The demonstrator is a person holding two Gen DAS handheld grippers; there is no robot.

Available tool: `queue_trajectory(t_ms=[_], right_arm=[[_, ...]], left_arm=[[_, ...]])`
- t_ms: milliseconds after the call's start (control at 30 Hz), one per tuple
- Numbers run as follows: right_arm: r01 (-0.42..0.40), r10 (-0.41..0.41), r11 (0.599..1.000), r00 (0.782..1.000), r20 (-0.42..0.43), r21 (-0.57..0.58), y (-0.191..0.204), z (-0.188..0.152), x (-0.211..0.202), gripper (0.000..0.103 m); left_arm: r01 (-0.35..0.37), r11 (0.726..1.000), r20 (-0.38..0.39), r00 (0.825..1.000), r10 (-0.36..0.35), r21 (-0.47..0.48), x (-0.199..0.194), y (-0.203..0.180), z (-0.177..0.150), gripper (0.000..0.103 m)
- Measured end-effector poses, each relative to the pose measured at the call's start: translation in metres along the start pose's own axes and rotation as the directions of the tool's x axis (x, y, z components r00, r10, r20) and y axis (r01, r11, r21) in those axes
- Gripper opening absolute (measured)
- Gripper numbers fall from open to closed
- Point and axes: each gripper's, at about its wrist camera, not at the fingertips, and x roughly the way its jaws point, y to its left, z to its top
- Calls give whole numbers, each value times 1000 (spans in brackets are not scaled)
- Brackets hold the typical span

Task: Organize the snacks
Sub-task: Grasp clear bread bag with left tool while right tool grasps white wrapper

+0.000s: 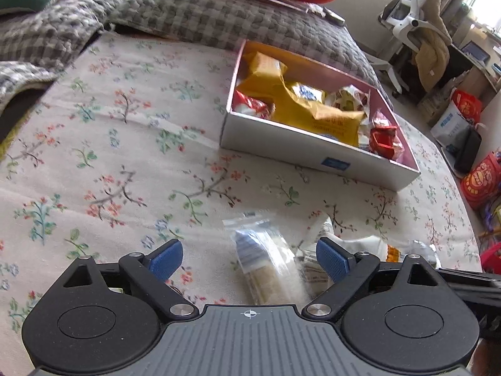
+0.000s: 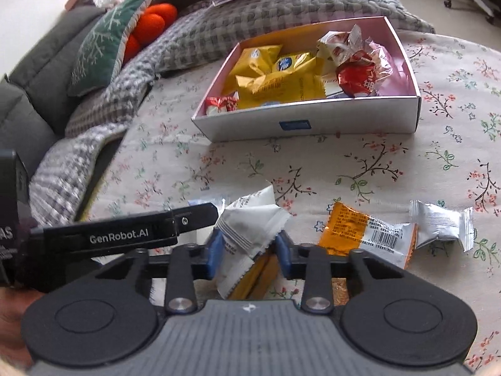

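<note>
- Snacks lie loose on the floral cloth (image 2: 360, 163) in the lower half of both views; more fill the white box (image 2: 313, 123) in the upper middle.
- Right gripper (image 2: 250, 250), bottom centre of its view, has its blue pads pressed onto a white wrapper (image 2: 247, 222), which sticks up crumpled between them.
- Right of that grip lie an orange-and-white packet (image 2: 366, 228) and, just beyond it, a silver packet (image 2: 441, 224).
- Left gripper (image 1: 249, 261) is spread wide at the bottom of its view, pads touching nothing.
- A clear-wrapped bar (image 1: 269, 266) lies on the cloth between its open fingers, nearer the right-hand pad.
</note>
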Motion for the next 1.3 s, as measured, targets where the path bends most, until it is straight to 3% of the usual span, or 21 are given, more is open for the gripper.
queue_trajectory(t_ms=[67, 233, 367, 500, 600, 700, 767, 867, 967, 1033, 1100, 1300], right_arm=[[-15, 15, 999, 1000, 17, 29, -4, 2, -4, 12], [-10, 9, 999, 1000, 23, 32, -3, 3, -5, 11], [5, -7, 999, 998, 57, 45, -6, 5, -12, 3], [4, -14, 996, 994, 112, 90, -17, 9, -24, 2], [6, -14, 996, 995, 97, 85, -19, 9, -21, 3], [25, -30, 997, 998, 58, 70, -16, 8, -11, 21], [62, -66, 995, 996, 61, 77, -17, 10, -11, 48], [68, -76, 993, 994, 82, 96, -22, 12, -16, 62], [77, -83, 991, 995, 52, 114, -27, 10, -10, 62], [98, -102, 990, 994, 27, 101, -25, 9, -2, 62], [91, -93, 992, 996, 17, 91, -24, 9, 1, 62], [34, -37, 994, 999, 27, 107, -25, 13, 10, 62]], left_arm=[[10, 1000, -2, 1000, -10, -5, 0, 1, 1, 93], [17, 1000, -3, 1000, -17, -6, -1, 0, 1, 93], [25, 1000, -9, 1000, -25, -7, -1, -1, 0, 93], [39, 999, -25, 999, -39, 12, 2, -7, -4, 93], [30, 999, -25, 999, -29, 31, 3, -11, -5, 93], [42, 998, -39, 998, -40, 43, 6, -15, -10, 93], [37, 997, -45, 998, -35, 63, 9, -19, -14, 93], [21, 995, -51, 999, -17, 93, 16, -25, -20, 87], [-12, 987, -13, 1000, 14, 163, 16, -37, -26, 69], [-13, 986, 3, 1000, 13, 165, 15, -38, -27, 49], [0, 990, 2, 1000, 0, 139, 14, -33, -25, 37], [9, 994, 6, 1000, -10, 112, 13, -22, -21, 31]])
